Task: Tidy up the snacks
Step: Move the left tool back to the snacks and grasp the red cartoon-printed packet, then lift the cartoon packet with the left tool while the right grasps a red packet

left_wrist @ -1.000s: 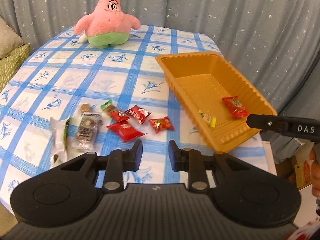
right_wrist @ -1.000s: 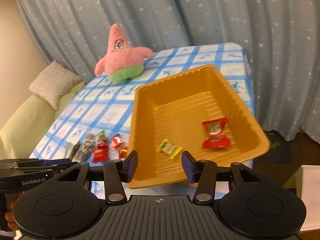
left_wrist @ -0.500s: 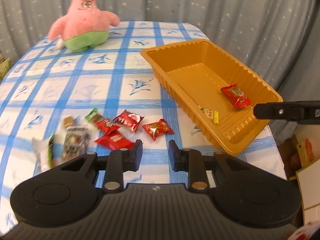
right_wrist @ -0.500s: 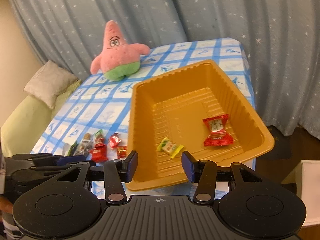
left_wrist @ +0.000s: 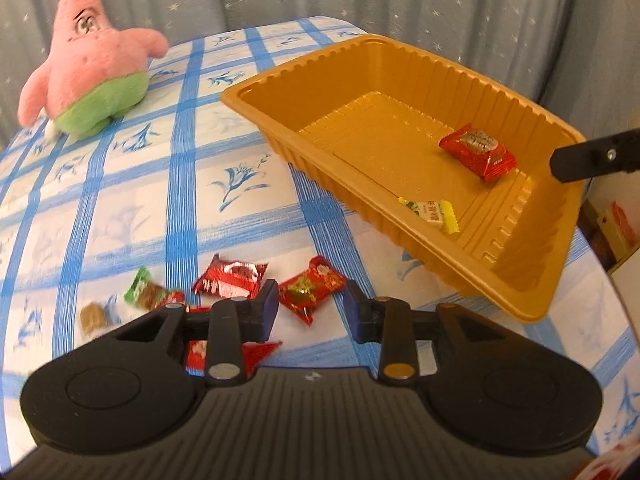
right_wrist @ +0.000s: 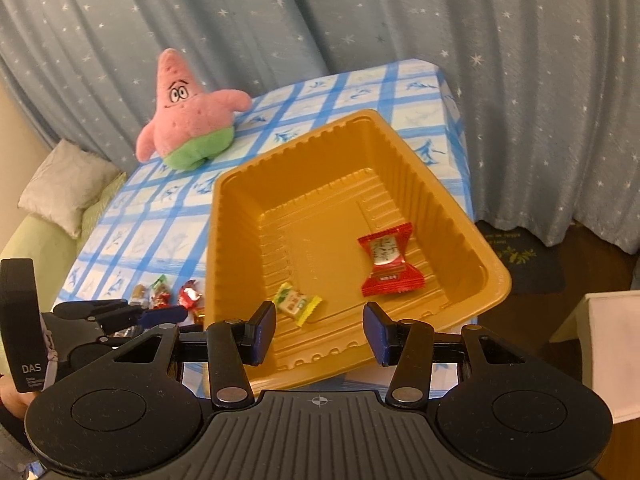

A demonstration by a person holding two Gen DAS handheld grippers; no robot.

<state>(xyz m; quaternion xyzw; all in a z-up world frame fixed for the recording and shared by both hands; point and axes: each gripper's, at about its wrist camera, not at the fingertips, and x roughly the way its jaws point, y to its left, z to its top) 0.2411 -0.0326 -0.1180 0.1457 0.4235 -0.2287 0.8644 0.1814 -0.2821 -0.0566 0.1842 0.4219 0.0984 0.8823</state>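
Candy was seen directly ahead of the spread, empty left claw, left of the tray; the right claw was held spread and empty.

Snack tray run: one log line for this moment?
left gripper: open, over red snack | right gripper: open, empty, near tray | in tray: red candy, yellow candy

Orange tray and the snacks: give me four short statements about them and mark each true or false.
1. The orange tray holds two snacks. True: a red candy and a yellow candy.
2. The left gripper grips a snack. False: its fingers are open, a red snack lying on the tablecloth between them.
3. The pink plush star sits inside the tray. False: it sits on the tablecloth.
4. The right gripper is open. True.
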